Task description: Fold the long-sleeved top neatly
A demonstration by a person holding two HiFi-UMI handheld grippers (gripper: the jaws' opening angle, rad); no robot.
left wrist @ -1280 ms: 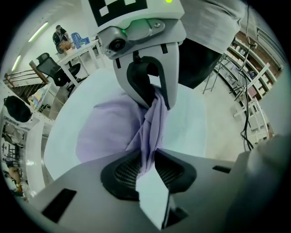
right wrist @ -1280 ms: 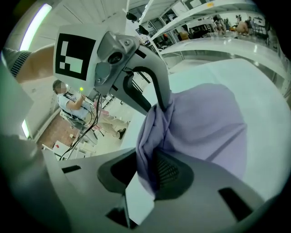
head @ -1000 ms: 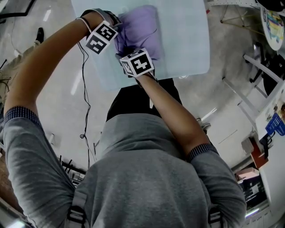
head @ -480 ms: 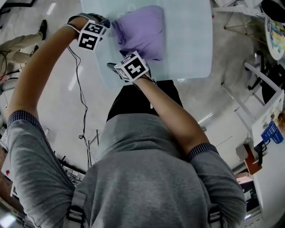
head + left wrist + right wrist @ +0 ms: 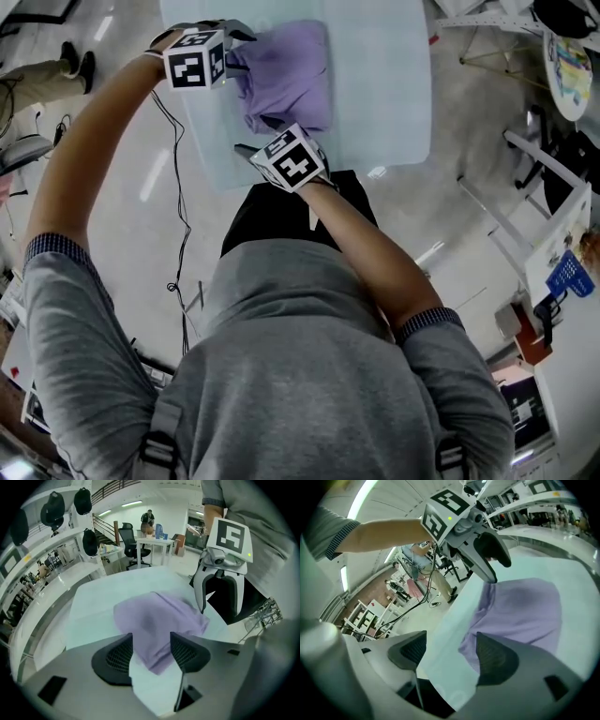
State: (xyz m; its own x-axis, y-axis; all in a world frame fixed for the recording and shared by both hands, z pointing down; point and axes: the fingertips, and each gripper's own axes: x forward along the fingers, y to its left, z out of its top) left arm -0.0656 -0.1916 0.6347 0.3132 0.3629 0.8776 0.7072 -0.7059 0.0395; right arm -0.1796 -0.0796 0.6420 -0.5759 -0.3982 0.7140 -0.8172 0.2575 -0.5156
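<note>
The purple long-sleeved top (image 5: 286,80) lies folded into a compact bundle on the pale table (image 5: 394,84). My left gripper (image 5: 232,39) hovers by its far left corner, and its jaws have just been opening. In the left gripper view the top (image 5: 159,620) lies below the empty gap of that gripper (image 5: 151,639). My right gripper (image 5: 251,150) is at the near table edge, just off the top's near corner. Its jaws have also just been opening. In the right gripper view nothing sits between them (image 5: 451,641), and the top (image 5: 525,611) lies beyond.
A black cable (image 5: 173,187) hangs from the left hand down to the floor. White furniture frames (image 5: 534,178) and a blue basket (image 5: 574,267) stand at the right. A person's legs (image 5: 47,80) show at the far left. The table's left edge (image 5: 454,611) drops to the floor.
Both grippers have come off the top's left side. The left one rose toward the far left corner and rolled, and the right one drew back to the near table edge. The top stays put.
</note>
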